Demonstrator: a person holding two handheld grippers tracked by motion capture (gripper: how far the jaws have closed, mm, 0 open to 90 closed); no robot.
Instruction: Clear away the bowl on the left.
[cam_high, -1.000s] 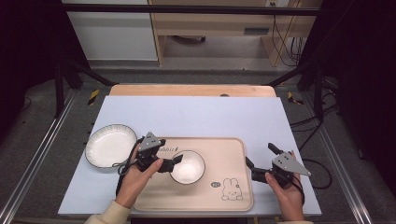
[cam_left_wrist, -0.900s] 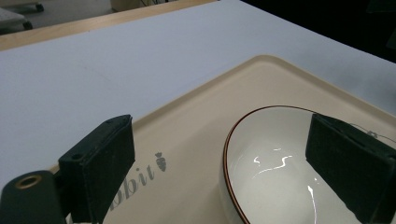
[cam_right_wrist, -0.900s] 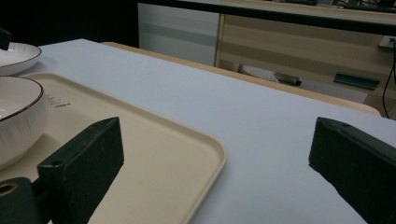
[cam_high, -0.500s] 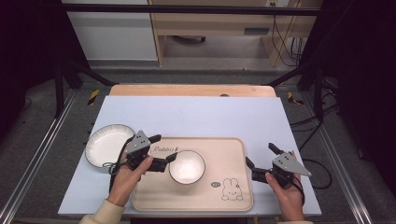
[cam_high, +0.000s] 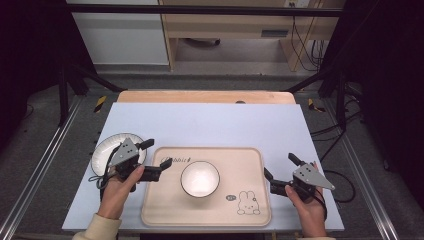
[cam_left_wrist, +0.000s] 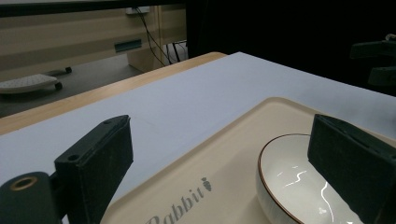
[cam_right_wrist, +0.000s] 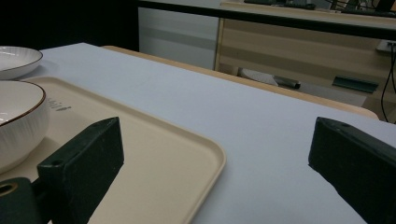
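A white bowl (cam_high: 199, 178) with a thin brown rim sits upright in the middle of a beige tray (cam_high: 165, 205) printed with a rabbit. My left gripper (cam_high: 158, 154) is open over the tray's left edge, a short gap left of the bowl and holding nothing. In the left gripper view its jaws (cam_left_wrist: 222, 140) stand wide, with the bowl (cam_left_wrist: 299, 182) just inside the right jaw and the tray (cam_left_wrist: 196, 158) beneath. My right gripper (cam_high: 279, 165) is open beside the tray's right edge. From the right gripper (cam_right_wrist: 215, 144), the tray corner (cam_right_wrist: 154, 154) and bowl (cam_right_wrist: 18, 116) lie to the left.
A white plate (cam_high: 102, 152) rests on the pale mat left of the tray, partly hidden under my left hand, and is seen far off as the plate (cam_right_wrist: 16, 58). The mat (cam_high: 215, 125) stretches bare behind the tray. A wooden table edge (cam_high: 200, 96) runs along the back.
My left gripper has drawn back leftward from the bowl's rim to the tray's left edge. The bowl stays in the tray. The right gripper has not moved.
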